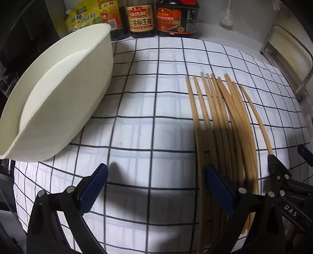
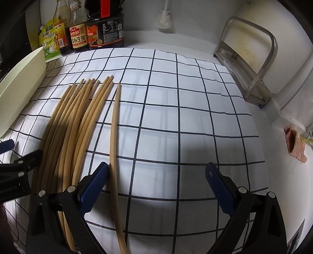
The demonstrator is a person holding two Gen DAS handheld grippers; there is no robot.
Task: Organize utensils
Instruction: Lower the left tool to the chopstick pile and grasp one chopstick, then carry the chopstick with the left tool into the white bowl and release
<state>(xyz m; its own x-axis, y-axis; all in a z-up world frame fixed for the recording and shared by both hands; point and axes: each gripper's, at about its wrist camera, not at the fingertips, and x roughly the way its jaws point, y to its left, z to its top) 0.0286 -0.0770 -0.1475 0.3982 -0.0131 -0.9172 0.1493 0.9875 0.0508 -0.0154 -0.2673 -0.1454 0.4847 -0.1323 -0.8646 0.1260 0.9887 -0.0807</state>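
**Chopsticks loose on the cloth, both grippers wide and holding nothing**

Surface: a white cloth (image 2: 176, 117) with a dark grid pattern covers the counter, which runs back to a white wall. Along the back edge stand several sauce bottles (image 1: 140, 17) with a yellow pouch (image 1: 82, 17) at their left end. A white brush (image 2: 164, 17) hangs against the wall. A metal rack (image 2: 252, 64) stands at the back right corner. A pink rag (image 2: 295, 146) lies on the bare counter off the cloth's right edge.

Container: a cream-coloured oval tub (image 1: 54, 91) sits on the left part of the cloth, in front of the pouch and bottles. Its inside shows nothing but bare wall and floor.

Utensils: a bundle of wooden chopsticks (image 1: 225, 121) lies flat on the cloth to the right of the tub and well apart from it, tips fanned toward the back wall. Several overlap. One single chopstick (image 2: 114, 136) lies just to the right of the bundle, apart from the rest along most of its length.

Left gripper (image 1: 156, 173): jaws spread wide, nothing between them. Its right finger (image 1: 219, 187) lies over the near ends of the bundle; whether it touches them cannot be told.

Right gripper (image 2: 156, 173): jaws spread wide, nothing gripped. The single chopstick passes between the fingers, close beside the left finger (image 2: 95, 183). The bundle lies outside that finger, to its left. In the left wrist view this gripper's left finger sits at the near end of the outermost chopstick.
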